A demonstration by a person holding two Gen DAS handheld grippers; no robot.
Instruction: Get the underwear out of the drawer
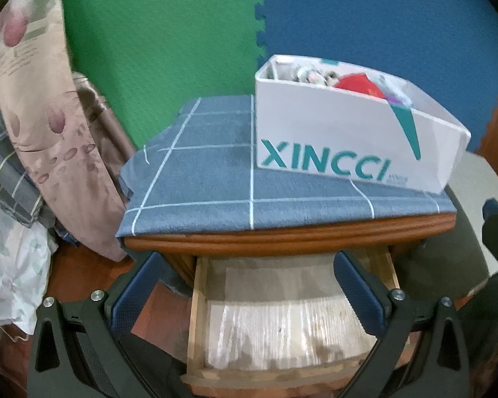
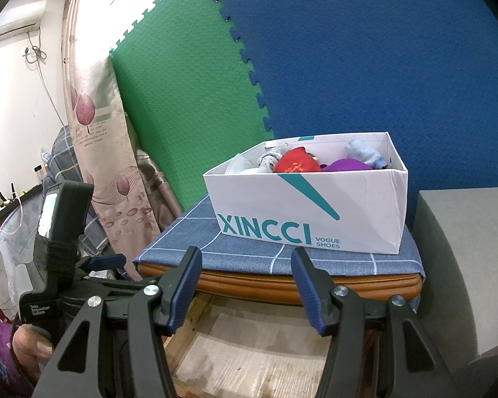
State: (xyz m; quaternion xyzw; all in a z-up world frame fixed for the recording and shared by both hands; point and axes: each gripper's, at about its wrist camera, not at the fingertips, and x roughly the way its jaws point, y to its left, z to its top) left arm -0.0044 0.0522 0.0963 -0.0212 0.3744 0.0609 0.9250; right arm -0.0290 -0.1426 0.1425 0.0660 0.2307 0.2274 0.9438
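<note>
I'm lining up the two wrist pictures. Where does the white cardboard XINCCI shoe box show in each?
Left wrist view: the white cardboard XINCCI shoe box sits right of centre, upper half, on the blue checked cloth.
Right wrist view: the box is at centre-right, just above the fingertips.
Shared landmark: the open wooden drawer below the cloth.

We see a drawer point(image 1: 282, 315) of pale, rough wood with a shiny paper liner point(image 1: 282, 331) inside. The nightstand point(image 2: 282, 285) edge is smooth, glossy brown wood. A soft blue checked cloth point(image 1: 199, 182) covers its top. The shoe box point(image 2: 308, 212) is smooth white cardboard. The foam mats point(image 2: 348, 66) behind look bumpy and matt.
</note>
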